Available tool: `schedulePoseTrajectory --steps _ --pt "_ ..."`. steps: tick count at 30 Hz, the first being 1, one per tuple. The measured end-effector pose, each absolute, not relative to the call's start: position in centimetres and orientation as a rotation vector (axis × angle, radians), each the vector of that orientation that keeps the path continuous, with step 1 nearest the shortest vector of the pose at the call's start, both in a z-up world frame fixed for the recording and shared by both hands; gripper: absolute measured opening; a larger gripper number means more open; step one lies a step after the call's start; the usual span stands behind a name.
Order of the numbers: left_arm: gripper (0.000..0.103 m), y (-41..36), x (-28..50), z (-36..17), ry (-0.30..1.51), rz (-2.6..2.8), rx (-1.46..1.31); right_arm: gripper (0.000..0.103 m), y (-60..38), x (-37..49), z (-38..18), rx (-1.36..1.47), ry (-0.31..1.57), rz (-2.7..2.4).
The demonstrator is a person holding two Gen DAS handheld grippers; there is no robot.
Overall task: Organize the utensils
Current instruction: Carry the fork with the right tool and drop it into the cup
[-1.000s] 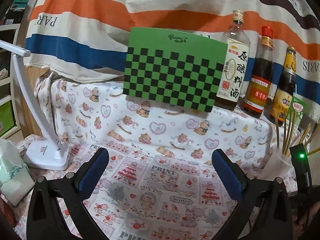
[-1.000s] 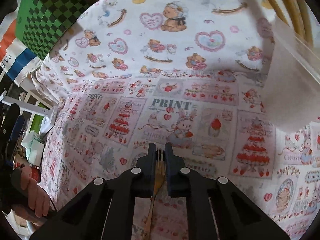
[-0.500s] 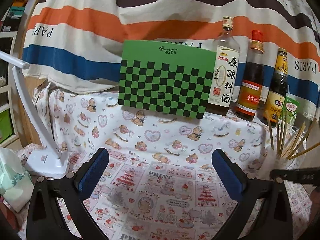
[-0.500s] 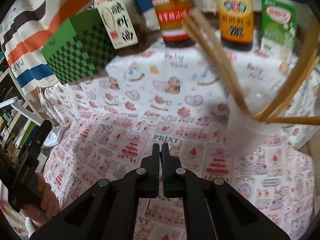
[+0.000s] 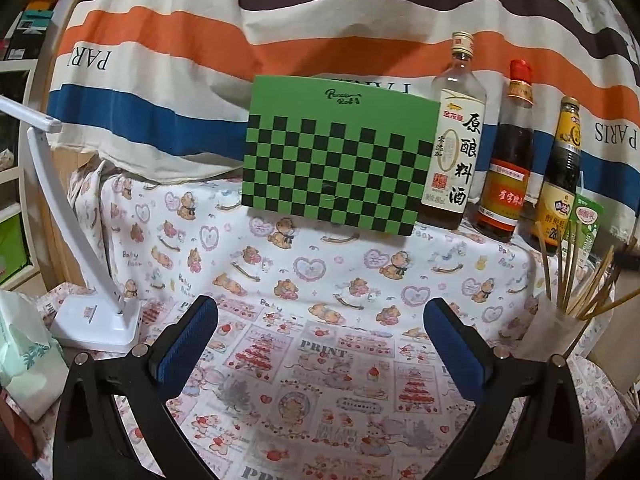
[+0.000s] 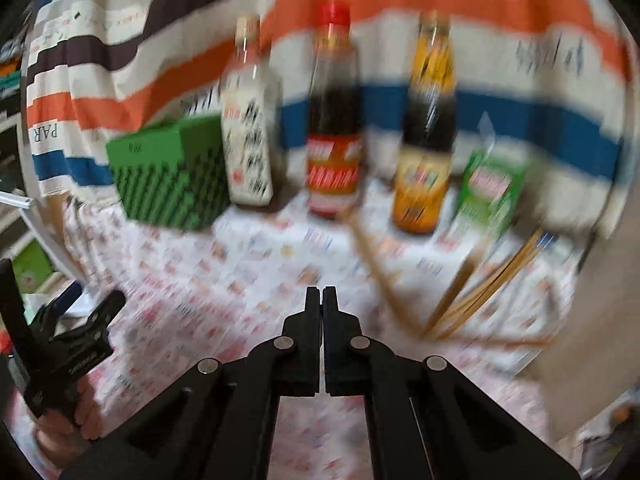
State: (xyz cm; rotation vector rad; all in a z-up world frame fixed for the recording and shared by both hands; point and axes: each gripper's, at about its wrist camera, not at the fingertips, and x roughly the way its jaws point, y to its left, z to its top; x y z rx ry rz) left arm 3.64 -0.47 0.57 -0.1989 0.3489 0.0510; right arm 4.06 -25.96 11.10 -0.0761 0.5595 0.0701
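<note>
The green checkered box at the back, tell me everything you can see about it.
The green checkered box is a flat rectangular box, cardboard by the look of it, bright green with a black checkerboard across most of its front and a small dark script logo near the top. It stands upright on the raised, bear-print cloth at the back, in front of the striped fabric. Its right edge sits behind the clear bottle with the white label. Nothing grips it. In the right wrist view it is blurred.

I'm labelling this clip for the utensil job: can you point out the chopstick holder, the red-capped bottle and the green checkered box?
chopstick holder (image 5: 554,330), left wrist view, on its white wall.
red-capped bottle (image 5: 507,184), left wrist view, on its label.
green checkered box (image 5: 336,168), left wrist view, on its checkered front.
</note>
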Motion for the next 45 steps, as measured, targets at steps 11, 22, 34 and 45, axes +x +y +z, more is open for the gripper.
schedulePoseTrajectory --steps 11,22,34,45 --pt "0.102 -1.1 3.7 0.4 0.348 0.033 -0.168 0.002 -29.2 4.7 20.1 -0.135 0.362 -0.082" --pt "0.102 -1.3 3.5 0.6 0.338 0.029 -0.155 0.002 -33.6 11.3 14.2 -0.123 0.508 -0.25" --pt "0.102 -1.5 3.5 0.6 0.341 0.026 -0.149 0.002 -34.8 12.8 11.5 -0.061 0.64 -0.212" --pt "0.102 -1.5 3.5 0.6 0.342 0.027 -0.151 0.002 -35.5 12.6 11.7 0.055 0.664 -0.113"
